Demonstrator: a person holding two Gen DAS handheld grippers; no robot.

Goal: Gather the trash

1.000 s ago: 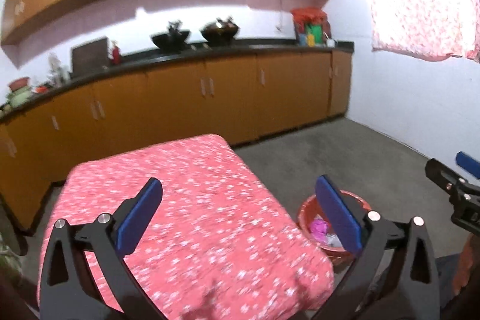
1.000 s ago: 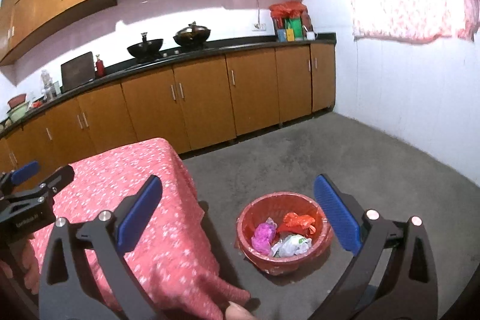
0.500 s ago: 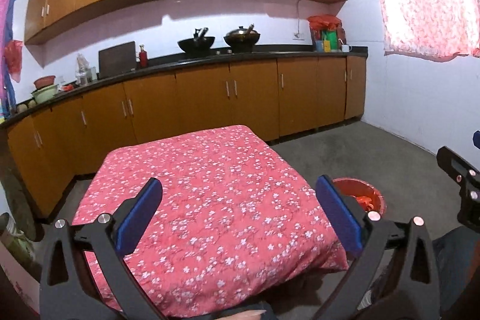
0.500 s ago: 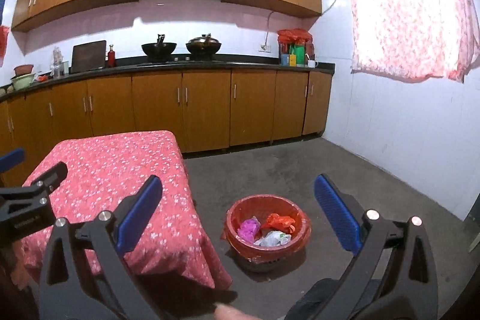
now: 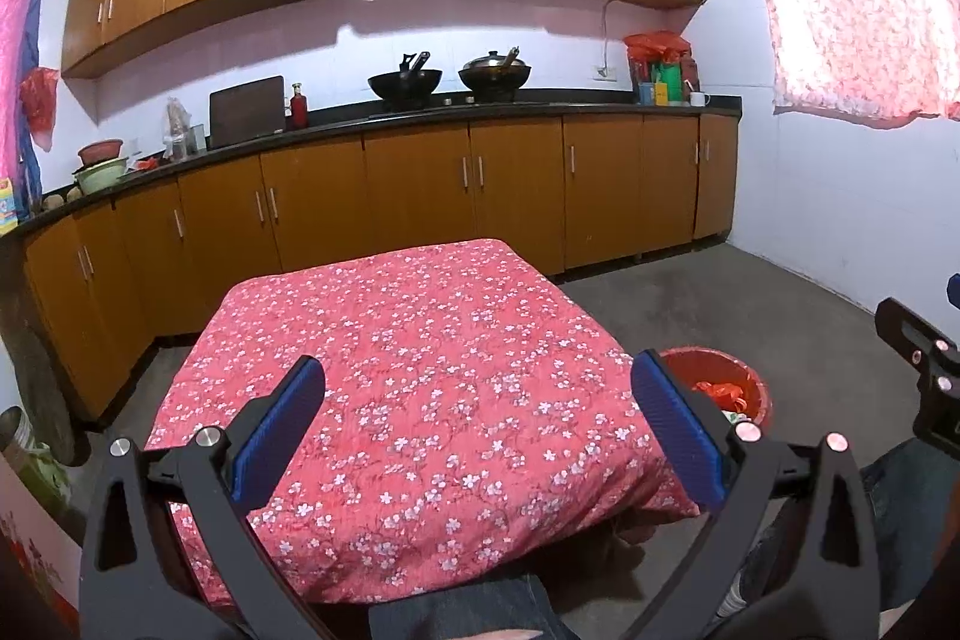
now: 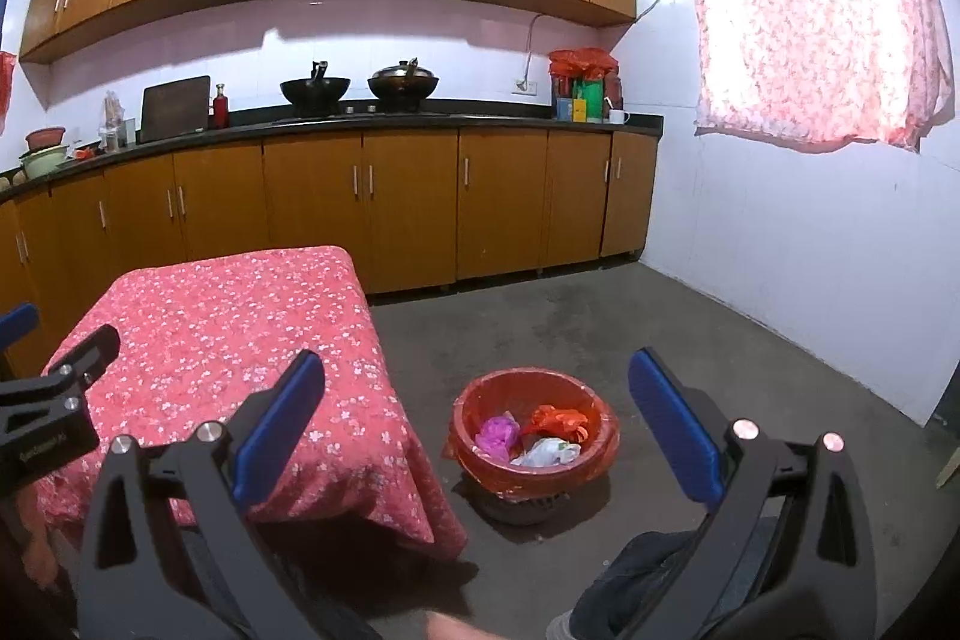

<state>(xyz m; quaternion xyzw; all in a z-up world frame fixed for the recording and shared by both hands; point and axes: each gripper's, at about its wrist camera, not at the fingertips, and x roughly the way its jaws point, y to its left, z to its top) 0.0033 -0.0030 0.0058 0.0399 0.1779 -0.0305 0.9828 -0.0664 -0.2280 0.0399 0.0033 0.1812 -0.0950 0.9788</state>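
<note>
Left gripper [image 5: 477, 421] spread wide, nothing between its blue pads, held above the near part of the tabletop [image 5: 420, 376], which is covered in a red floral cloth and has nothing on it. Right gripper [image 6: 474, 421] also spread wide and empty, held over the grey floor [image 6: 690, 328] just to the right of the tabletop; its tip also shows at the right edge of the left wrist view. Red bin [image 6: 534, 430] with a red liner sits on the floor beside the tabletop's right near corner — in the right wrist view it lies between the gripper's two fingers, further out. Trash is in the bin: pink bag [image 6: 498, 433], orange-red bag [image 6: 555, 418], white bag [image 6: 549, 453], all bunched together and touching. From the left wrist view only part of the bin shows, half hidden behind the right finger. Background — wooden cabinets [image 6: 414, 202] under a dark counter, two woks [image 6: 360, 91] on the stove, range hood above, pink curtain [image 6: 810, 10] on the right wall. A person's knee in dark trousers shows low in both views.
</note>
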